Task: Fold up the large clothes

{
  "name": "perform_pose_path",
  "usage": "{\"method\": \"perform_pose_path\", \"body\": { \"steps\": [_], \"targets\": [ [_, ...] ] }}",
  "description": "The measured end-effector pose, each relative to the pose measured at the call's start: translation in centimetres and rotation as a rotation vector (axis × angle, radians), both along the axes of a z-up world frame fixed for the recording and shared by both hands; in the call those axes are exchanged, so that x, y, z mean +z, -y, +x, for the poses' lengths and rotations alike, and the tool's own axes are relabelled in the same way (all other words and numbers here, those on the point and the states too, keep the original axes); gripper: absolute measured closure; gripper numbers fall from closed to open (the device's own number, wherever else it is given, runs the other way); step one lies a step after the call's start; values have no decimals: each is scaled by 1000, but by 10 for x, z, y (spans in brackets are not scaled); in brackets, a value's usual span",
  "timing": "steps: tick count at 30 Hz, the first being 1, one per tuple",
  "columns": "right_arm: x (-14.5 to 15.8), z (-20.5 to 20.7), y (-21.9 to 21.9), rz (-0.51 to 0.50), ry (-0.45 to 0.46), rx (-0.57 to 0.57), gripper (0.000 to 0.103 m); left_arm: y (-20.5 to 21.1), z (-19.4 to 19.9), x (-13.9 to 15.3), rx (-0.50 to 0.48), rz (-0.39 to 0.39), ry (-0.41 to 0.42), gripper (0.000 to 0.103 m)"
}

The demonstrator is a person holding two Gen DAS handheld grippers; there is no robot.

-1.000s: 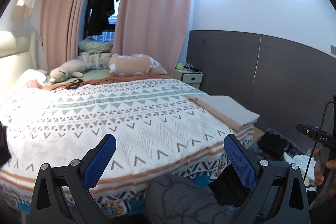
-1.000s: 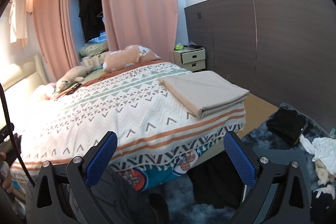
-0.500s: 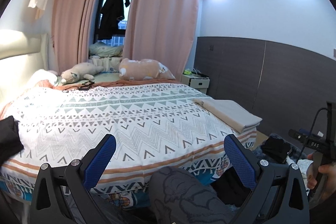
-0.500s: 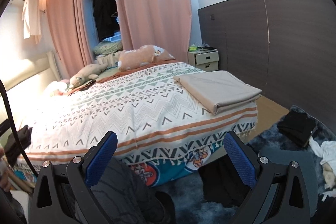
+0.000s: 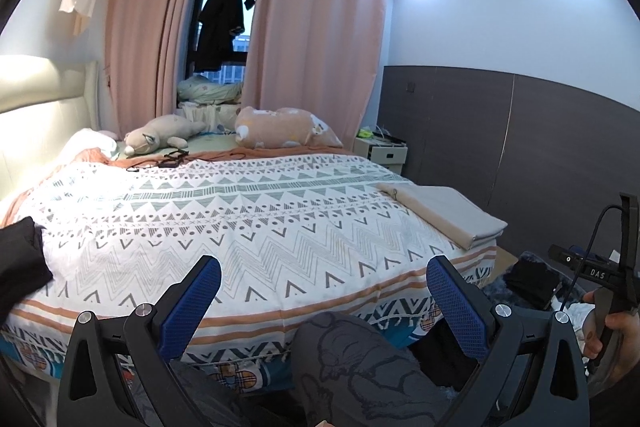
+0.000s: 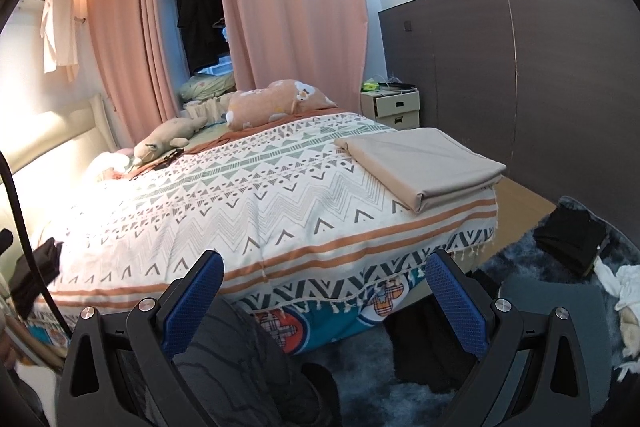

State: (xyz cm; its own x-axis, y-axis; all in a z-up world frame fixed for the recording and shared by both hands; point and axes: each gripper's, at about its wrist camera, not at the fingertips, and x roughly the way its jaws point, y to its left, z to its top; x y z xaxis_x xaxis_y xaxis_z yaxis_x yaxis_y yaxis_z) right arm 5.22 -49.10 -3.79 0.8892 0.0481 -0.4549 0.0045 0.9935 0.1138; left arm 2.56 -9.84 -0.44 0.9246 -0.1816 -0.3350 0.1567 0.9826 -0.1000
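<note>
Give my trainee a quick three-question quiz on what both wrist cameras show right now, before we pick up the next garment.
1. True or false: the left claw and right claw are both open and empty.
2. Where on the bed does the folded beige sheet lie? A) beside the plush toys B) at the foot-end corner nearest the dark wall panel C) on the floor rug
3. Fill in: the dark garment lies at the bed's ____ edge in the left wrist view.

Key: 1 true; 2 B; 3 left
</note>
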Motion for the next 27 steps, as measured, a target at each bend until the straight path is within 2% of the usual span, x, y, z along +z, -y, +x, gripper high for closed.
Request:
{"method": "perform_pose_path", "body": {
  "steps": [18, 27],
  "targets": [
    [-2, 4, -5, -4, -14, -4, 1, 0, 0, 0, -5, 0, -4, 0],
    [-4, 5, -4, -1, -17, -9, 1, -1, 3, 2, 22, -7, -10, 0]
  ]
}}
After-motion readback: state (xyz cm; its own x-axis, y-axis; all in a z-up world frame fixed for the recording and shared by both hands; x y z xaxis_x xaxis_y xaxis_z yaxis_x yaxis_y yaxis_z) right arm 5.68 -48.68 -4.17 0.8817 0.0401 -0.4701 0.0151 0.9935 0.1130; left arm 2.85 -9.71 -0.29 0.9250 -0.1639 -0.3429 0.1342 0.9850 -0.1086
